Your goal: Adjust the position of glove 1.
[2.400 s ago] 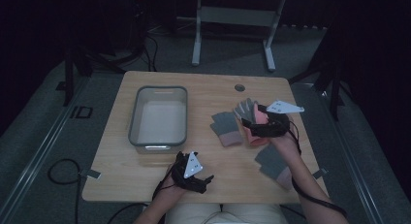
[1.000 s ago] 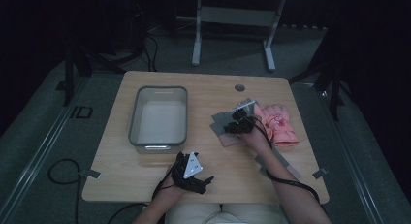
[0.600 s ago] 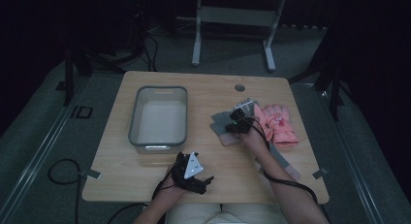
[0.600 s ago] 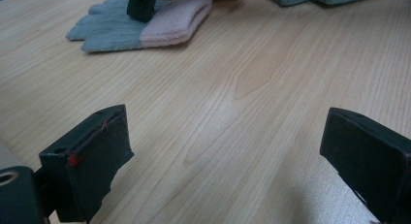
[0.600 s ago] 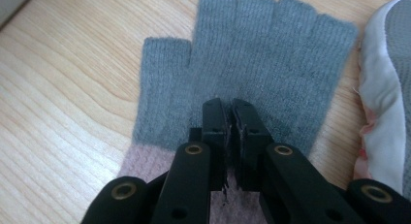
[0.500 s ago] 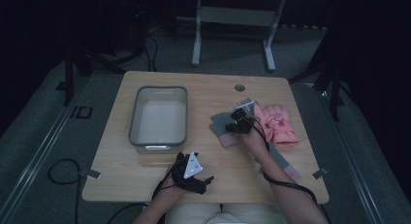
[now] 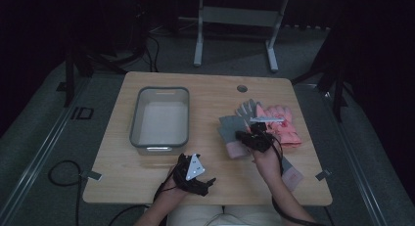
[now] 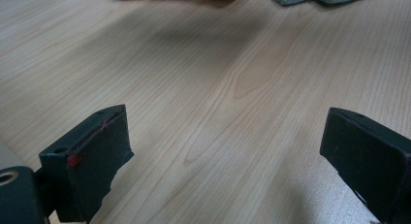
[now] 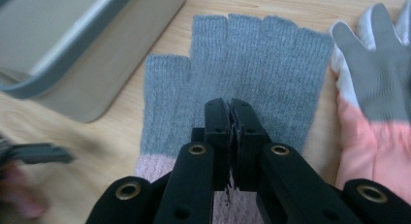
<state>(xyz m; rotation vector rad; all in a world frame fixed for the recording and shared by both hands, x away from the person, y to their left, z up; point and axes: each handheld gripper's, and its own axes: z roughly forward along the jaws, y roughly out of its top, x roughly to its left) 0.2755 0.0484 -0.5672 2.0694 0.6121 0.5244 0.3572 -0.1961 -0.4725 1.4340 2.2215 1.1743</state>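
A grey fingerless glove [image 7: 229, 129] [image 9: 252, 54] with a pink cuff lies flat on the table, right of centre. My right gripper [image 7: 242, 136] [image 9: 230, 105] hovers just above its cuff end with the jaws shut. I see nothing between them. Beside it on the right lie a grey-and-white work glove with a pink cuff [image 7: 249, 110] [image 9: 373, 88] and a pink glove [image 7: 285, 127]. My left gripper [image 7: 208, 182] [image 8: 228, 146] rests low at the table's front edge, jaws open wide over bare wood.
A grey bin [image 7: 160, 91] [image 9: 58, 69] stands left of the gloves. Another grey glove [image 7: 292, 176] lies by the right forearm near the front right. A round hole [image 7: 242, 88] is in the tabletop at the back. Cables trail on the floor at left.
The right gripper laid the pink glove down at right and swung left onto the grey glove. It has since drawn back toward the person and risen. The left gripper stayed put.
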